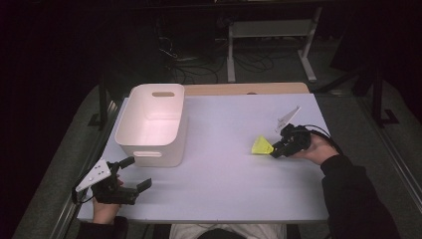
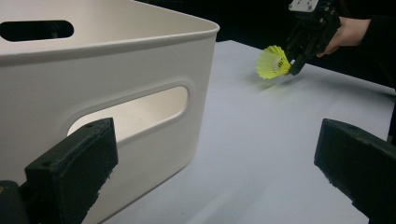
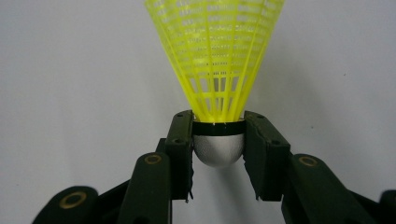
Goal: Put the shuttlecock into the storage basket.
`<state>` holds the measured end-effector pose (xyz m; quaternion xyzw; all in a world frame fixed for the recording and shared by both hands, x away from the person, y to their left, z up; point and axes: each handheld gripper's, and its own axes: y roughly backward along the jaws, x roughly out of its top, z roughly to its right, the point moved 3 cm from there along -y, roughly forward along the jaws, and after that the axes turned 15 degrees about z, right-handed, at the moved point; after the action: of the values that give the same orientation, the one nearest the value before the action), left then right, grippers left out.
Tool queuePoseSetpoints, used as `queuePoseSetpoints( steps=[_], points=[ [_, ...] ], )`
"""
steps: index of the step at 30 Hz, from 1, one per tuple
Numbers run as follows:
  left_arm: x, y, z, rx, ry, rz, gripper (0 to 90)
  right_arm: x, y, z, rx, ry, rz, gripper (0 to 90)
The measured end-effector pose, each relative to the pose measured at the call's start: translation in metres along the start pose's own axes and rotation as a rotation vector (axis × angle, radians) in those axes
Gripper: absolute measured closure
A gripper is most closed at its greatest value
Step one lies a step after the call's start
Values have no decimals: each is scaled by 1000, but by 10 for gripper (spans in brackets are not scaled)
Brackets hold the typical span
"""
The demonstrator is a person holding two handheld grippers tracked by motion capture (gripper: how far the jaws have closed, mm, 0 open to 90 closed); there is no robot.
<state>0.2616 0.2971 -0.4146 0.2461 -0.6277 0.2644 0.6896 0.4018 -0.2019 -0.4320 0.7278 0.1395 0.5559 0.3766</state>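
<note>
The right tongs (image 3: 218, 135) are clamped on the white cork base of a yellow shuttlecock (image 3: 215, 56); the right gripper view shows one jaw on each side of the cork, just below its black band. The high view does not resolve this contact. It locates the shuttlecock (image 1: 262, 146) instead: to the right of the white storage bin (image 1: 152, 124) and well apart from it, over the desk (image 1: 219, 174).

Orientation: the long axis of the shuttlecock lies roughly level. The cork end faces away from the bin, toward the right hand (image 1: 318, 148). The open skirt flares toward the bin. The left gripper view confirms this: the skirt mouth of the shuttlecock (image 2: 273, 62) faces that camera, and the shuttlecock is held above the desk surface, with a faint yellow reflection beneath it.

The left tongs (image 1: 135, 174) stand wide apart, with nothing between the jaws. They are just in front of the bin, near its slotted handle (image 2: 130, 112).
</note>
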Motion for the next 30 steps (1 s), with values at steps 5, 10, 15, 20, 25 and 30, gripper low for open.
queuePoseSetpoints(
  steps=[5, 10, 15, 20, 25, 30],
  points=[
    [0, 0, 0, 1, 0, 1, 0, 4, 8, -3, -6, -25, 29, 631],
    [0, 0, 0, 2, -1, 0, 0, 9, 16, -5, -11, -27, 43, 631],
    [0, 0, 0, 2, -4, -4, 0, 16, 21, -6, -9, -20, 62, 632],
    [0, 0, -1, 2, -4, -4, 0, 24, 25, -7, -16, -16, 70, 632],
    [0, 0, -1, 2, -3, -1, 0, 33, 29, -8, -25, -7, 81, 632],
    [0, 0, -1, 3, -3, -1, 0, 42, 31, -9, -26, -10, 85, 632]
  ],
)
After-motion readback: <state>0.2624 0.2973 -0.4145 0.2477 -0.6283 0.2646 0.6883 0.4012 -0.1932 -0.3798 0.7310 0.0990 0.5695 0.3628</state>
